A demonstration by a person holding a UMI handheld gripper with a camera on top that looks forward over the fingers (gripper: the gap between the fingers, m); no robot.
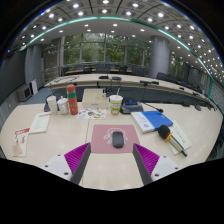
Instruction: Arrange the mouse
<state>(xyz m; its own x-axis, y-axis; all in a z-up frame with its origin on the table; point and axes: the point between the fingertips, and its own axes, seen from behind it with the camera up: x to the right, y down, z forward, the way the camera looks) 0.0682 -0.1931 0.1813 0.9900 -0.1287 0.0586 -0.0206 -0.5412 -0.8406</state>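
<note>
A dark mouse (117, 139) lies on a pink mouse mat (105, 140) on the pale table. My gripper (111, 158) is open and empty. Its two fingers with magenta pads (76, 155) stand wide apart, just short of the mat's near edge. The mouse lies a little ahead of the fingers, in line with the gap between them, and touches neither.
A red canister (72, 100) and white cups (53, 103) stand at the far left, a paper cup (115, 104) at the far middle. A blue book (151, 121) and a yellow-handled tool (170, 138) lie right. Papers (40, 123) lie left. Office desks stand beyond.
</note>
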